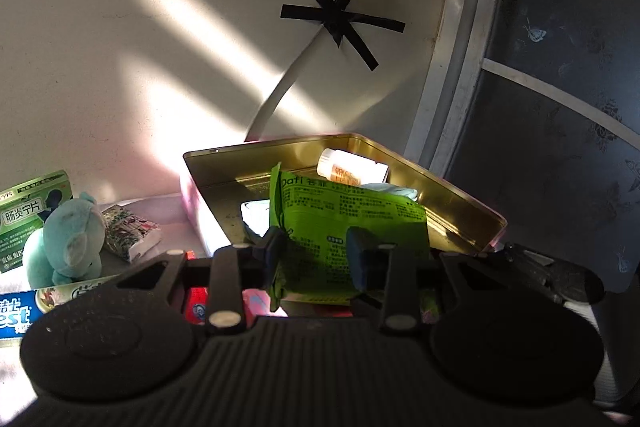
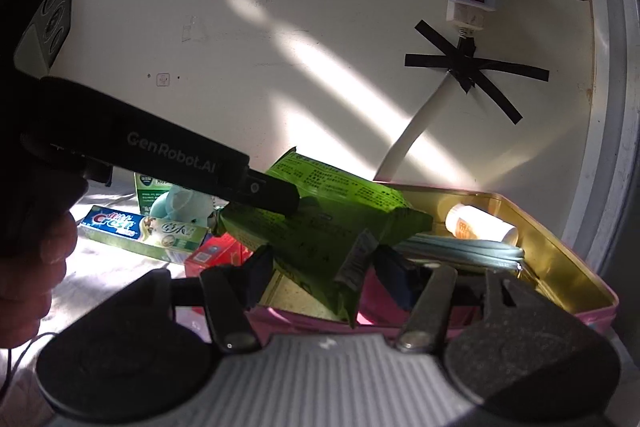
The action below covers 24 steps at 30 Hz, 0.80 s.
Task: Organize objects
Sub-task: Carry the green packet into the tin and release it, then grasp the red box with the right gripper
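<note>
Left wrist view: green sachet pack [image 1: 340, 227] carried over the open gold-lined tin [image 1: 452, 195].
We judge the placing step in hand. Left gripper [image 1: 316, 255] is clamped narrow on the pack; right gripper [image 2: 320, 267] appears closed on its lower corner. Next: lower it beside the pill bottle [image 1: 344, 169], then release.

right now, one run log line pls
left gripper: shut on green packet | right gripper: shut on green packet | over tin
</note>
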### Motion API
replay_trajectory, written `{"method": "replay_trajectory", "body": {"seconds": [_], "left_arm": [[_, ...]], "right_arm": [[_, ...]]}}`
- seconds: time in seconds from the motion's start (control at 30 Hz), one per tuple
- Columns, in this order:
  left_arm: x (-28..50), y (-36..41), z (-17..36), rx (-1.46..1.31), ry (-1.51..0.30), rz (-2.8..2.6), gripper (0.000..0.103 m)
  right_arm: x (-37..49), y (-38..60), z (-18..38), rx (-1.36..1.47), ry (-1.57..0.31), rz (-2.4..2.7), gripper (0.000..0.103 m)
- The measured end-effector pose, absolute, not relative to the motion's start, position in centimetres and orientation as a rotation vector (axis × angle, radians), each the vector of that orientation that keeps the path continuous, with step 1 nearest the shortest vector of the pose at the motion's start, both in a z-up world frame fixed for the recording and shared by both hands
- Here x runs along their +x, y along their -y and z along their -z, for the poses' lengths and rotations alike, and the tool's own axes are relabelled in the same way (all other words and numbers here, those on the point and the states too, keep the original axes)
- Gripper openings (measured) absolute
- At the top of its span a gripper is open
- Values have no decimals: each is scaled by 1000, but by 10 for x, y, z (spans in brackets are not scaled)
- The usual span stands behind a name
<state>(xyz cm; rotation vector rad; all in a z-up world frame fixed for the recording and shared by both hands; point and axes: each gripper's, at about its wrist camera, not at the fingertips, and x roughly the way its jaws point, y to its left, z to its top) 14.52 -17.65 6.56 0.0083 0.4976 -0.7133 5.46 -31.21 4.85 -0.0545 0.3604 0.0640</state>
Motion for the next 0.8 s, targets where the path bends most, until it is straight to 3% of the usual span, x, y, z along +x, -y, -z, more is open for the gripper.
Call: {"method": "replay_trajectory", "body": {"seconds": [0.17, 0.63, 0.8], "left_arm": [[159, 192, -53, 43, -551, 640, 41], [121, 115, -50, 96, -538, 421, 44], [129, 74, -34, 74, -597, 317, 44]], "right_arm": [[67, 329, -31, -24, -351, 21, 76], [18, 301, -52, 52, -256, -56, 75], [14, 268, -48, 19, -288, -126, 69]]}}
